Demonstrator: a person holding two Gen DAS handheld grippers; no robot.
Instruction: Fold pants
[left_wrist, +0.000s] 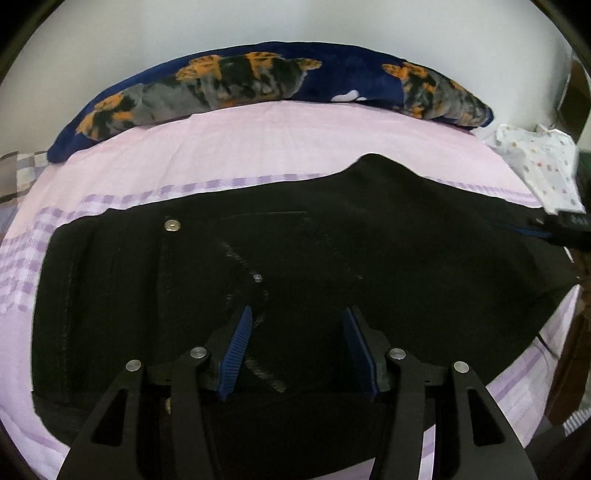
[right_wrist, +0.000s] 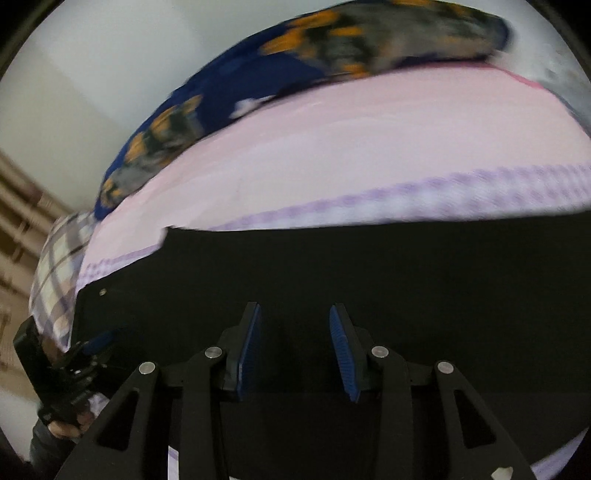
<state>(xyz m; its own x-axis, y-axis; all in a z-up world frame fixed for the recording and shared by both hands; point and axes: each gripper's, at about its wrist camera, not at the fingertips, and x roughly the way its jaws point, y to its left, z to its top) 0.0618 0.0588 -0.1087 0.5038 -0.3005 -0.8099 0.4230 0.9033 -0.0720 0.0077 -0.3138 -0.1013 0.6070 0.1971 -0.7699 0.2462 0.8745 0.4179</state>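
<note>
Left tool (left_wrist: 297, 347) hovers over the pants (left_wrist: 295, 258), pads apart, nothing gripped; right tool (right_wrist: 295, 347) likewise released, empty; looks btwn folds, legs seemingly already doubled; next needs a fresh pinch on an edge, prob. the far one; pants black, metal button (left_wrist: 172, 224), flat on pink bed sheet (left_wrist: 240, 147).

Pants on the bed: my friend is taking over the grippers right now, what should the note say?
Left gripper: open, above the black pants, nothing held.
Right gripper: open, above the pants, nothing held.
Pants: lying flat across the pink sheet, metal button showing at the left; blue patterned blanket lies behind.
Done: pants look at least partly folded; how many folds I cannot tell.
Left: probably take an edge and fold the pants over again, then smooth them.
</note>
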